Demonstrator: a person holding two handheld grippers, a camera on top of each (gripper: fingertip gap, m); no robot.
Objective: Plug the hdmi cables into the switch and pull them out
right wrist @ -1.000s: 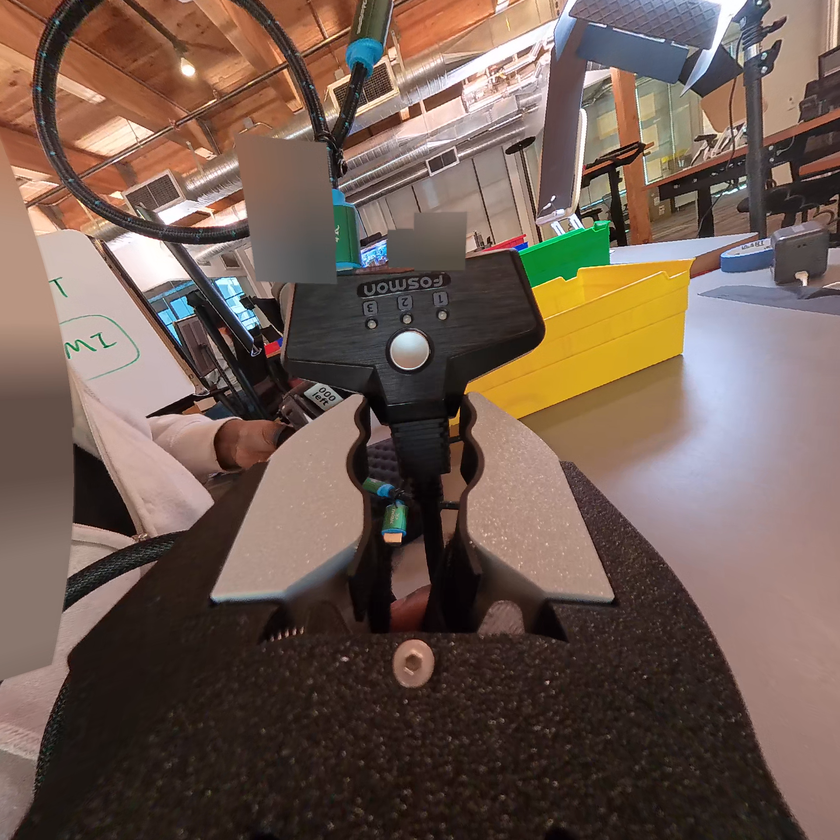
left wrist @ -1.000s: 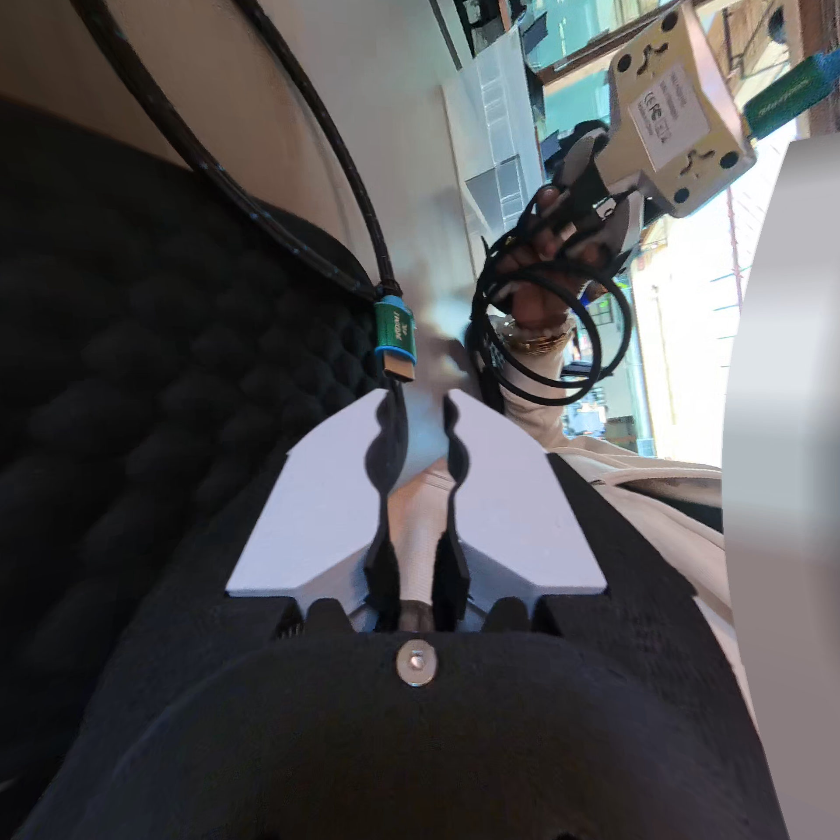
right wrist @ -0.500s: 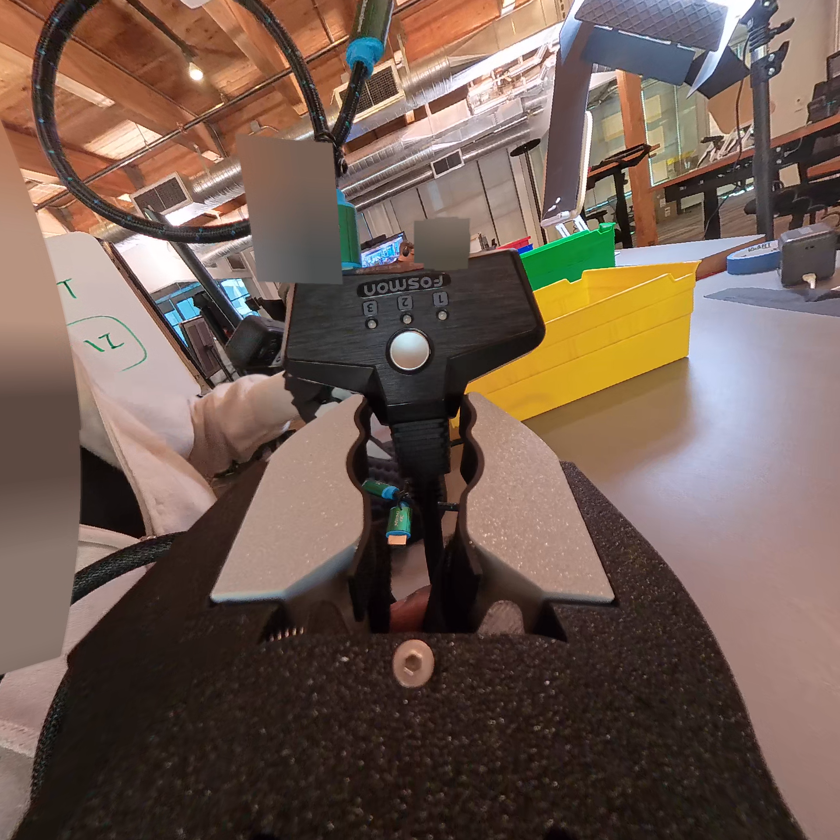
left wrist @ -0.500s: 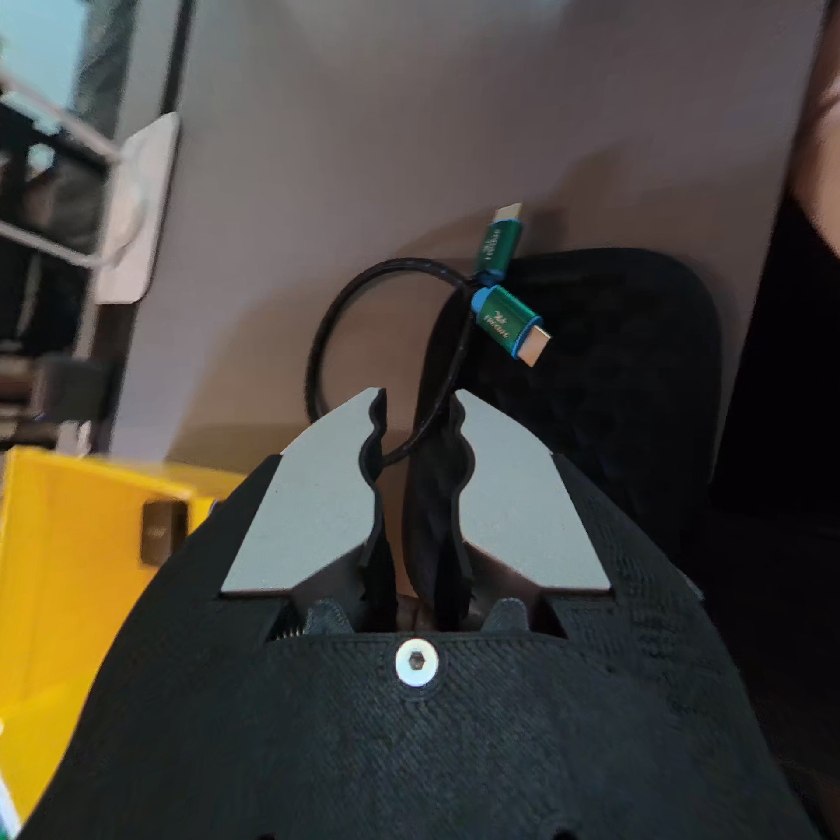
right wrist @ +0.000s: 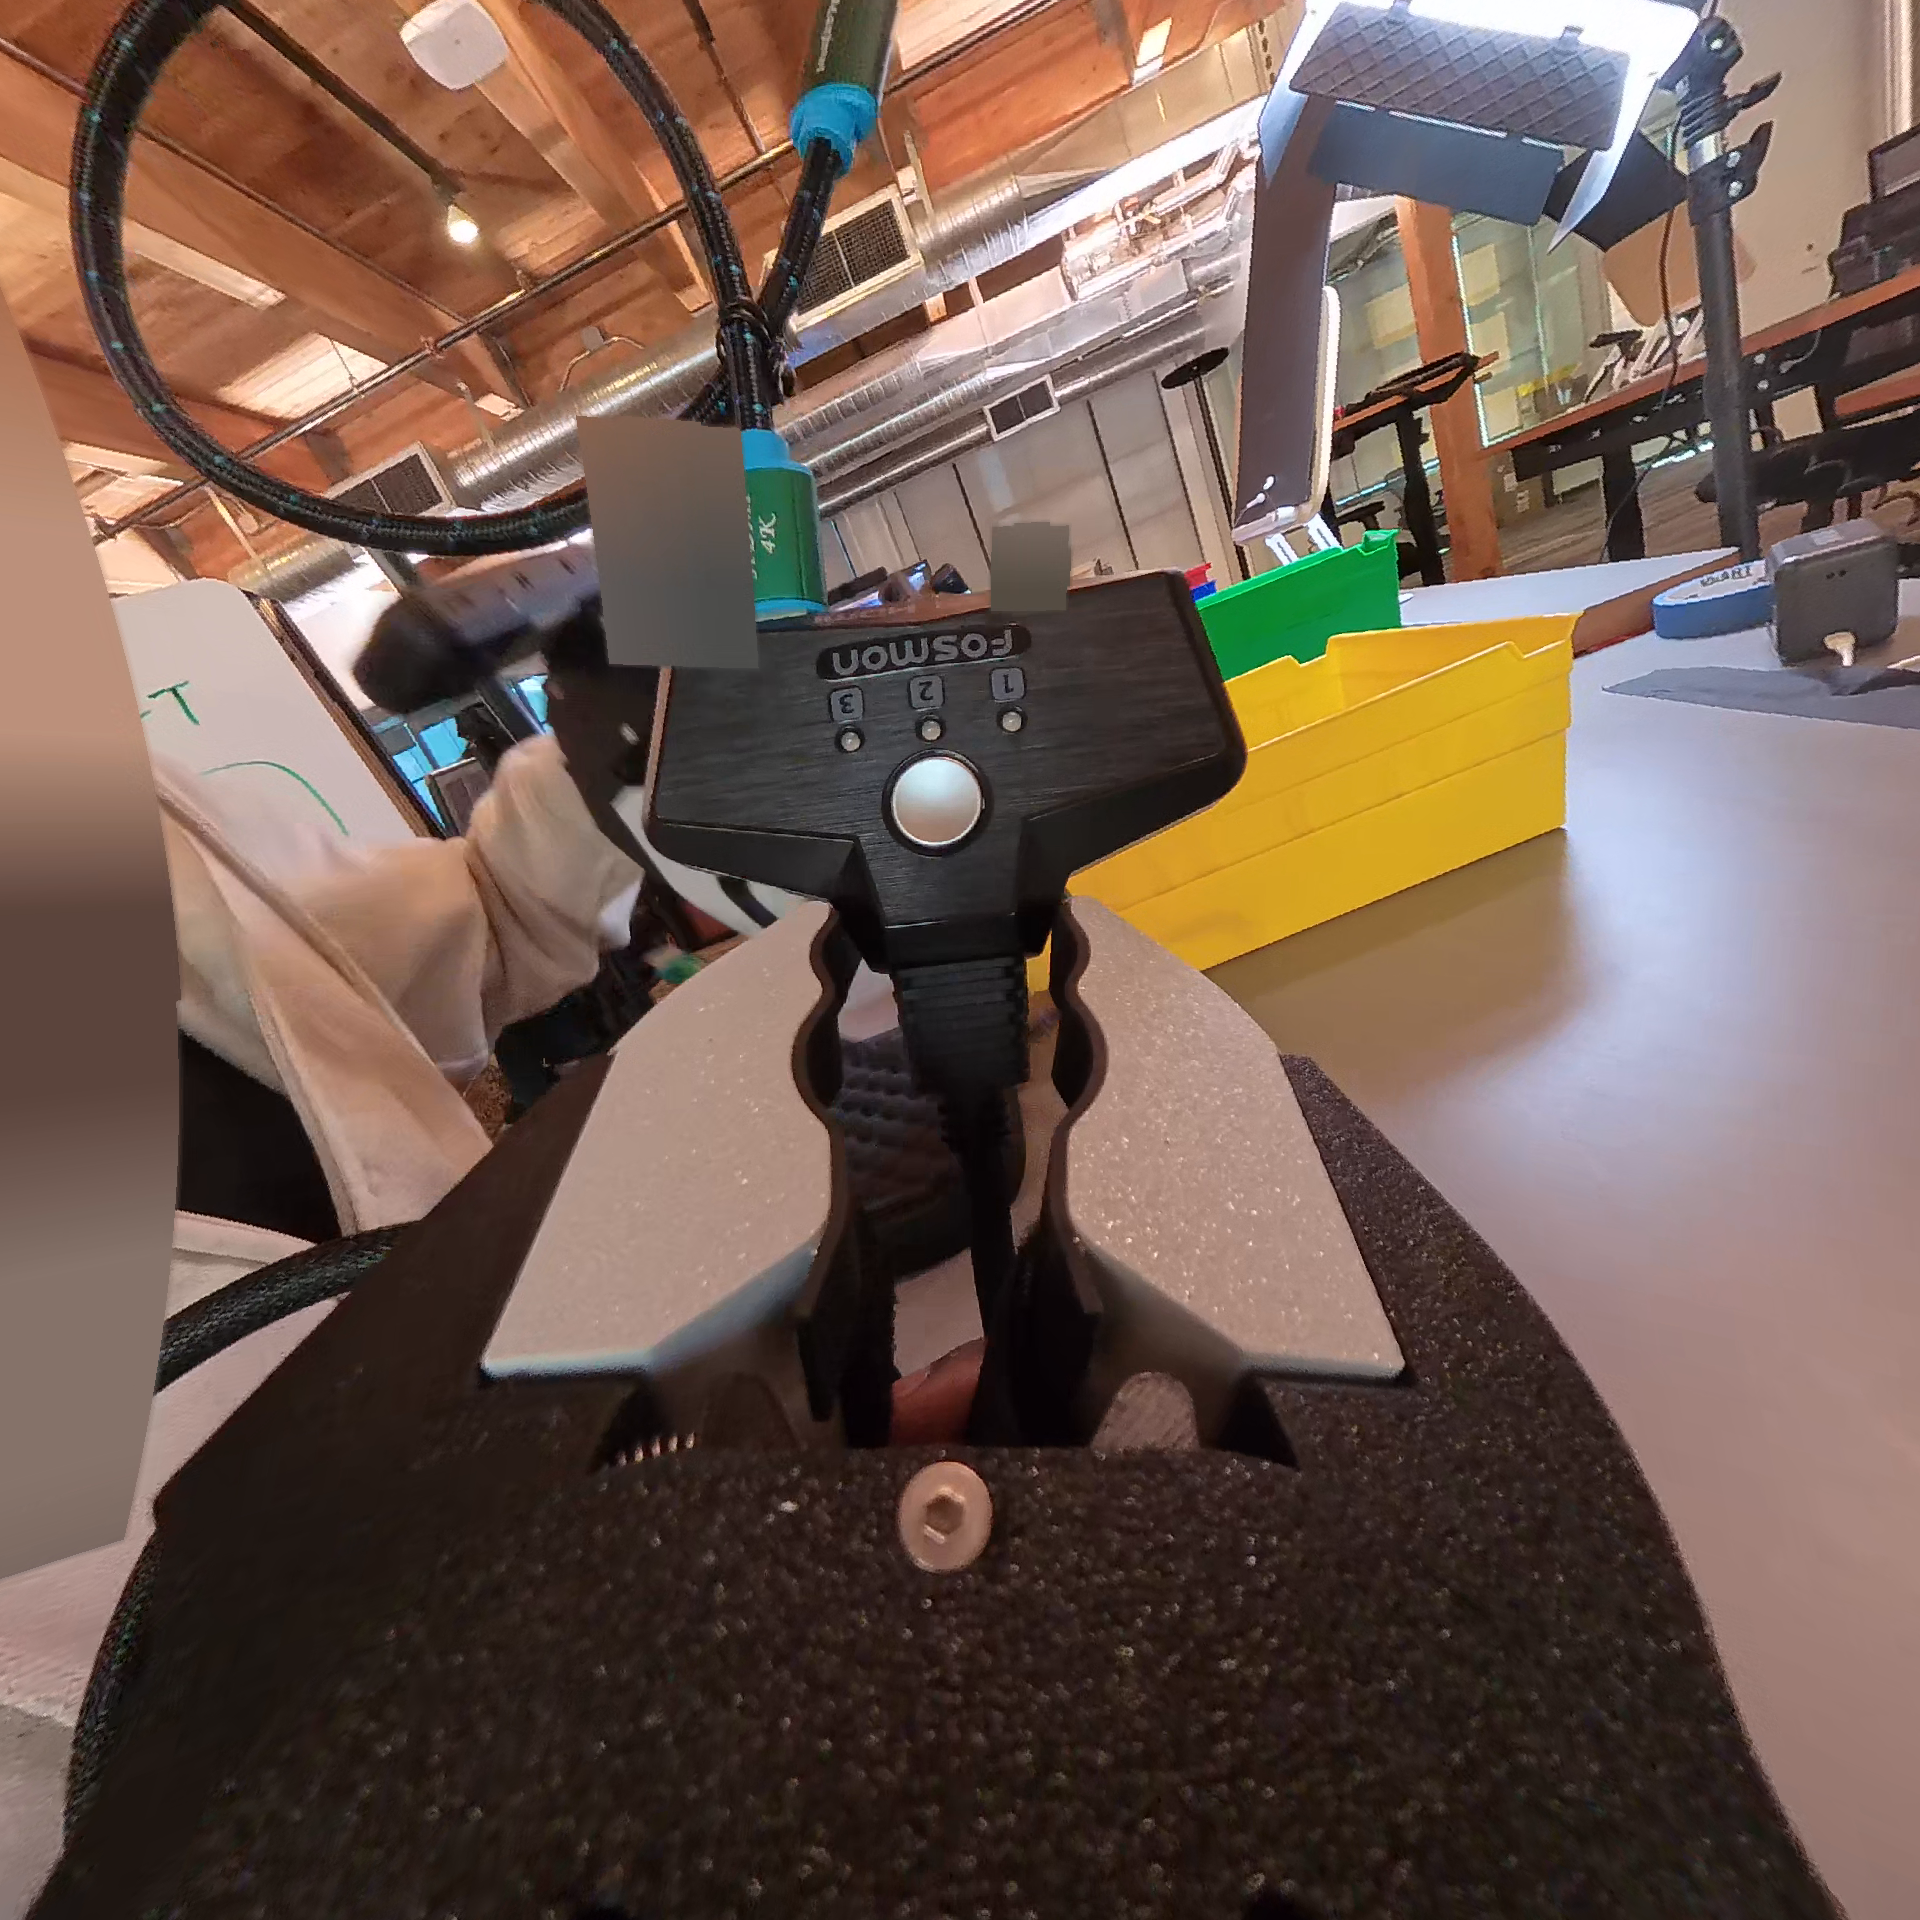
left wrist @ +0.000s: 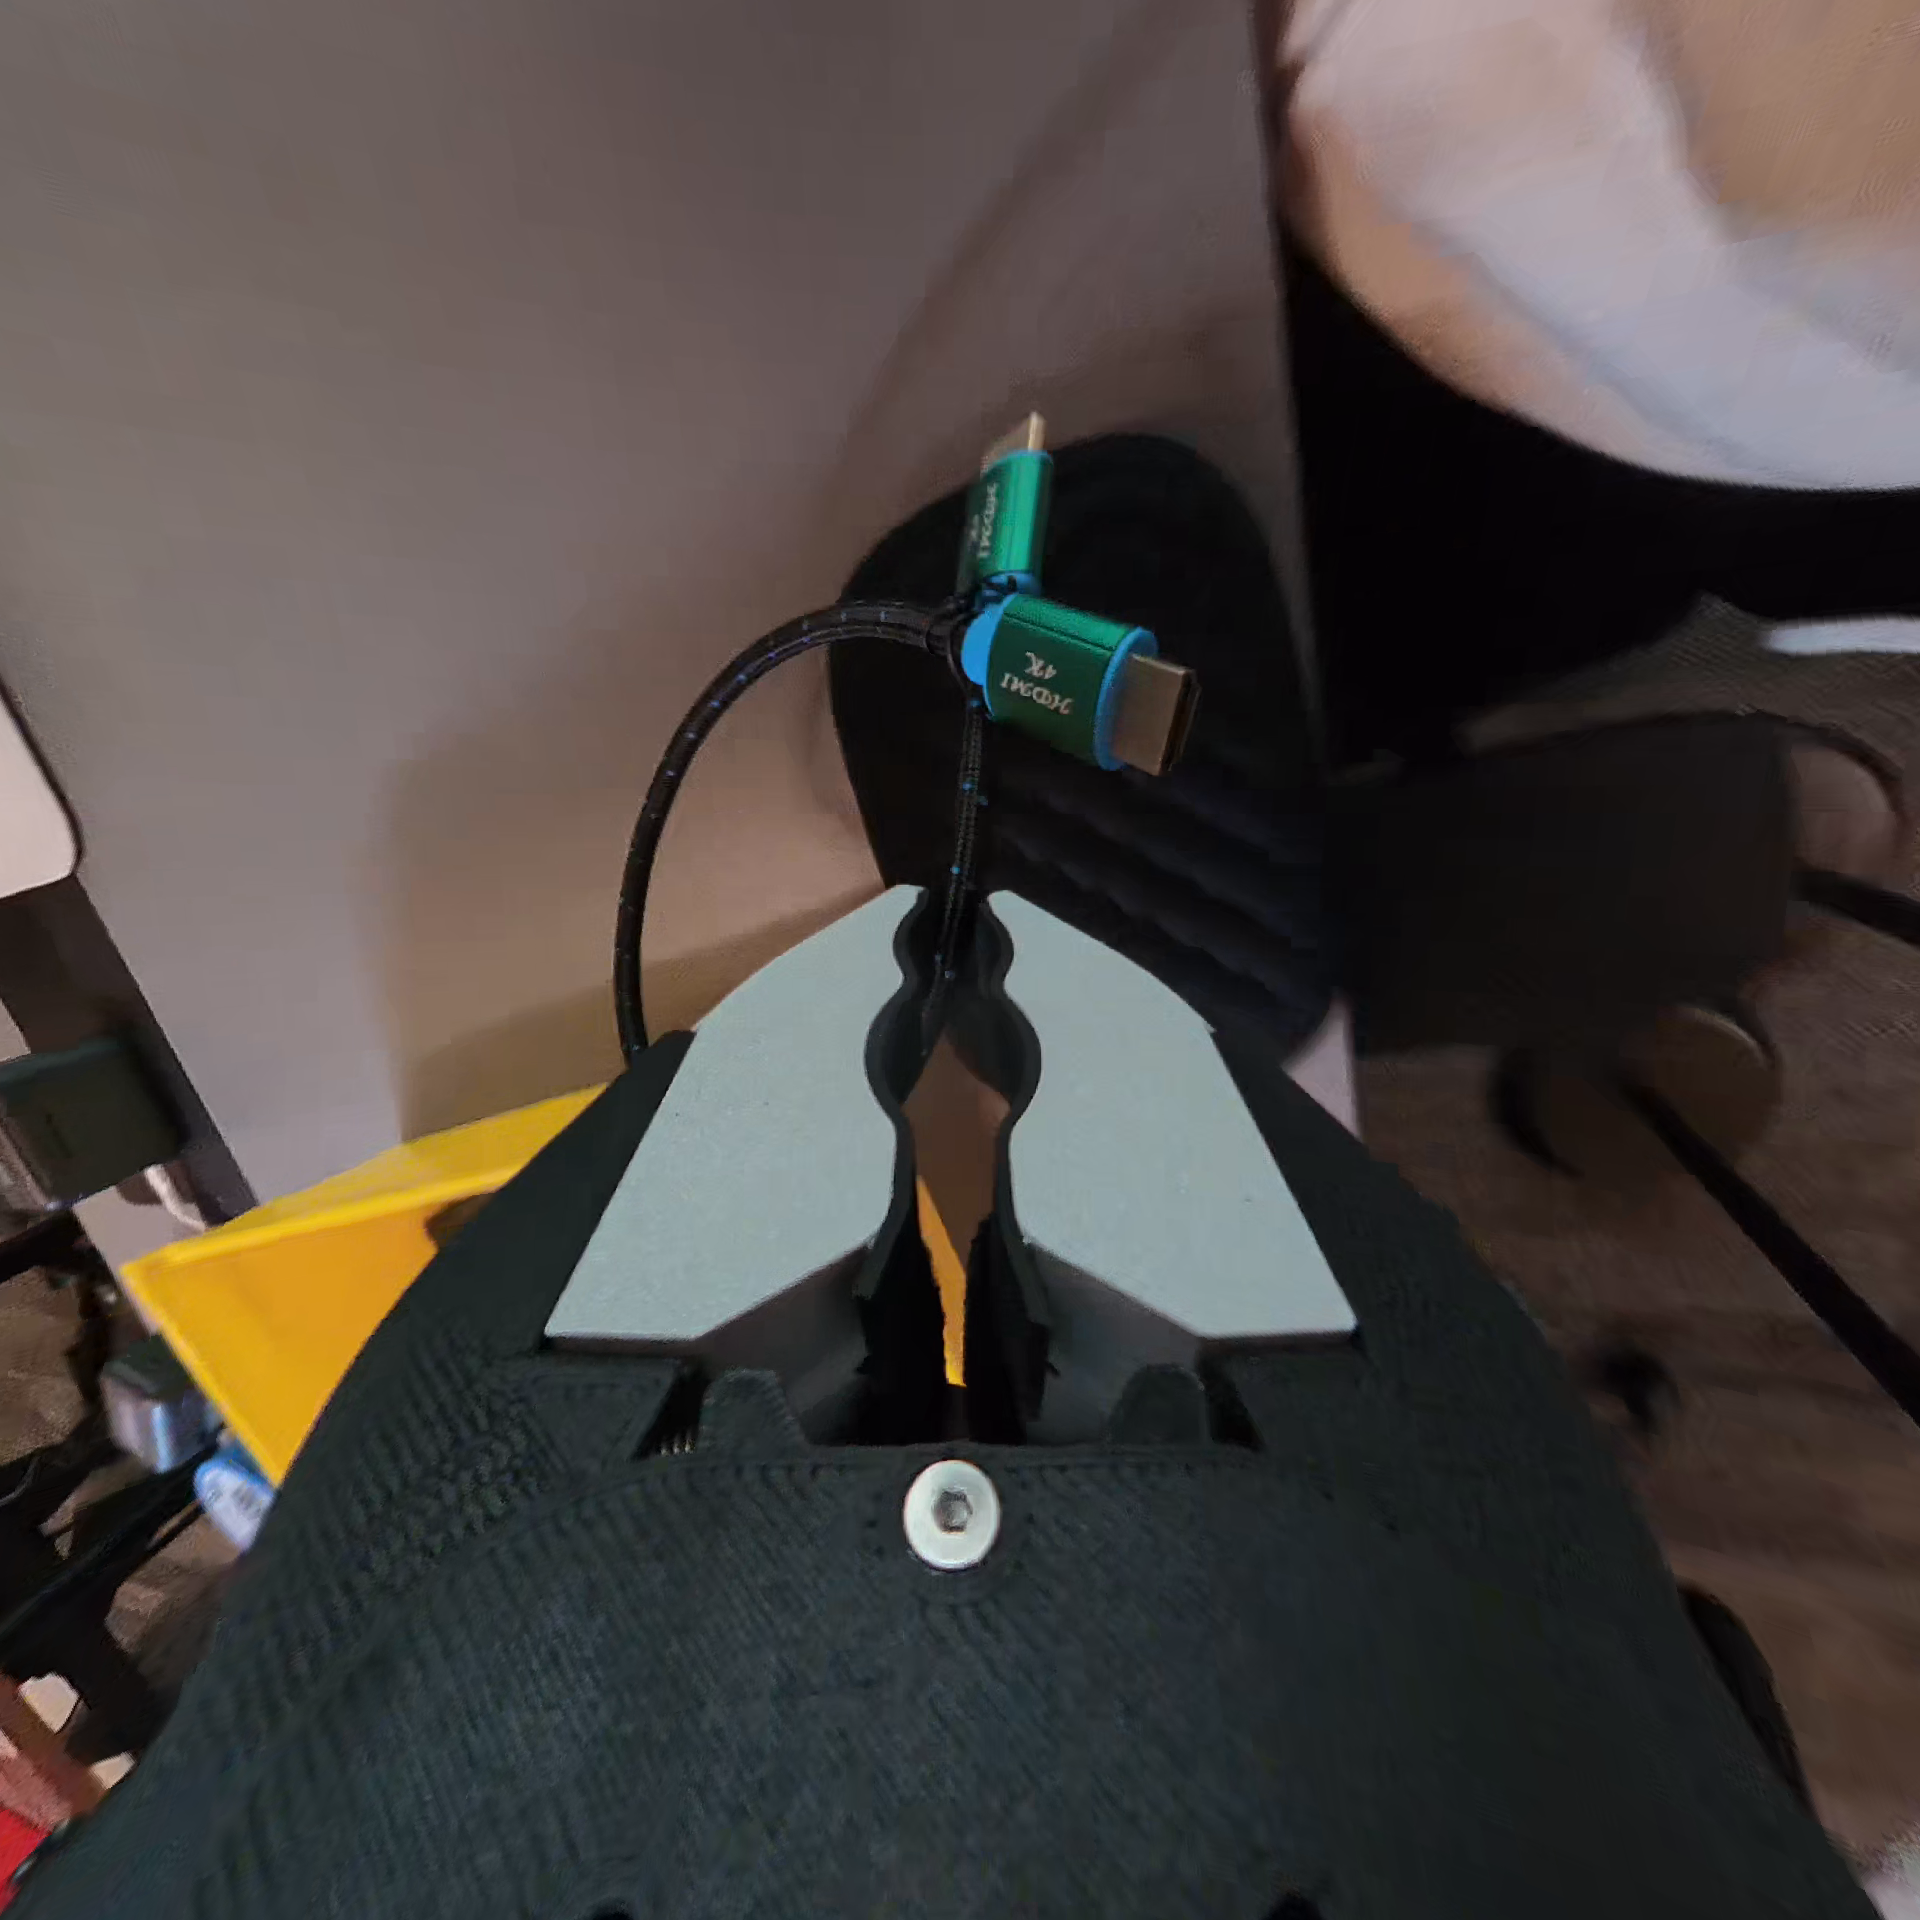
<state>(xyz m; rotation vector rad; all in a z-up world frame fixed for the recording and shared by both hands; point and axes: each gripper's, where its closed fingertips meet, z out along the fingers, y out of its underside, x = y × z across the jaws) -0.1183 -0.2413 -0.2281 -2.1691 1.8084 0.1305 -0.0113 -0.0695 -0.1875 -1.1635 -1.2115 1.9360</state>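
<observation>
My left claw (left wrist: 951, 914) pinches the cable (left wrist: 961, 821) just behind its plugs, my right (right wrist: 940, 935) clamps the switch (right wrist: 940, 743), one plug (right wrist: 779, 540) seemingly seated; thin-cord grip may let plugs swing, missing ports.

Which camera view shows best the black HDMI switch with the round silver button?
The right wrist view shows it best: the HDMI switch is near and sharp, its stem held between the right gripper fingers, with a green HDMI plug in its top edge. The left wrist view does not show the switch.
</observation>
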